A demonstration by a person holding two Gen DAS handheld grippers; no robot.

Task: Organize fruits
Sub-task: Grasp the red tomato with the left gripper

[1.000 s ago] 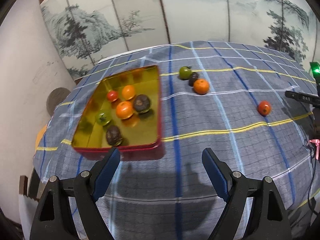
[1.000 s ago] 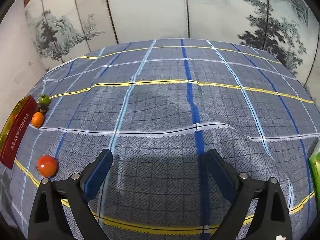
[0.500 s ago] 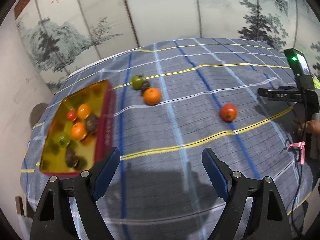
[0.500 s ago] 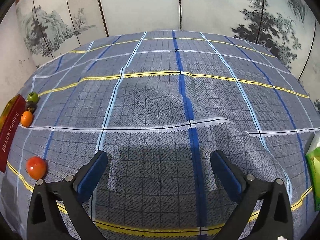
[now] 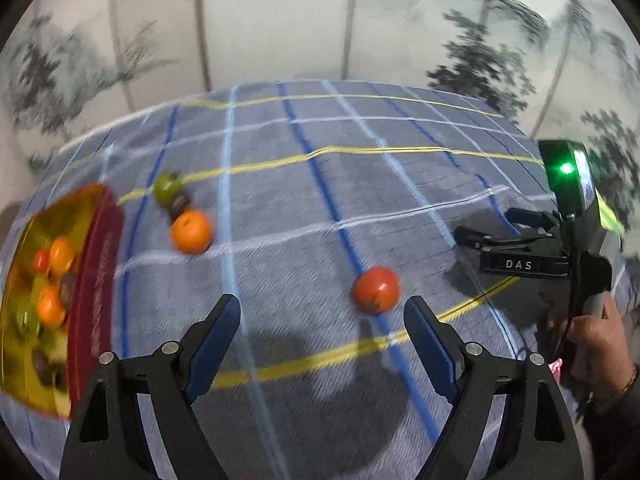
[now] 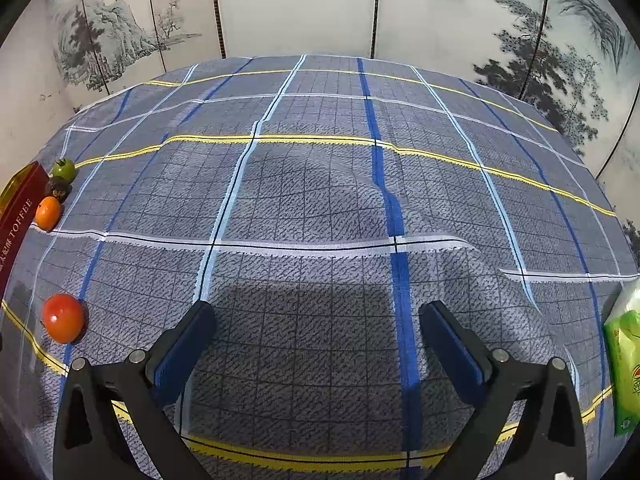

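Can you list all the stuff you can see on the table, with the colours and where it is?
red fruit: one, red, alone on the cloth ahead of the left gripper
orange fruit: one, orange, near the tin
dark fruit: one, brownish, between orange and green
green fruit: one, green, farthest of the row
tin: one, red and gold, left edge, fruits inside
green packet: one, right edge
tablecloth: one, blue-grey plaid
left gripper: open, empty
right gripper: open, empty
hand: one, holding the right gripper

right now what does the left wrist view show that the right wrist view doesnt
Only the left wrist view: the fruits inside the tin, the open left gripper, and a hand holding the other tool. Only the right wrist view: the open right gripper and a green packet. Both: red tomato, orange fruit, green fruit, dark fruit, plaid cloth.
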